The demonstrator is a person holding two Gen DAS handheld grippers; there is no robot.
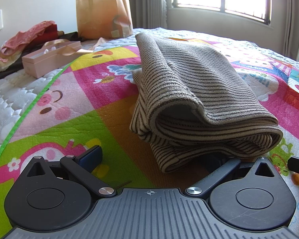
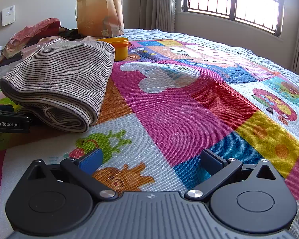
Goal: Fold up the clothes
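Observation:
A folded beige garment with thin dark stripes [image 1: 191, 99] lies on the colourful cartoon play mat [image 1: 79, 99] that covers the bed. My left gripper [image 1: 155, 157] is open at the garment's near edge. Its left blue pad [image 1: 91, 156] is bare, and the right finger is hidden under the fold's lower layers. In the right wrist view the same garment [image 2: 63, 75] lies at the left, with the left gripper's body [image 2: 10, 119] against its near end. My right gripper [image 2: 151, 159] is open over the mat [image 2: 169, 109], to the right of the garment, holding nothing.
At the far left of the bed are a brown paper bag [image 1: 103, 12], a pink gift box with ribbon [image 1: 49, 57] and a heap of red and pink clothes [image 1: 29, 37]. A yellow lidded bowl [image 2: 119, 46] stands behind the garment. A window [image 2: 235, 2] and curtains lie beyond the bed.

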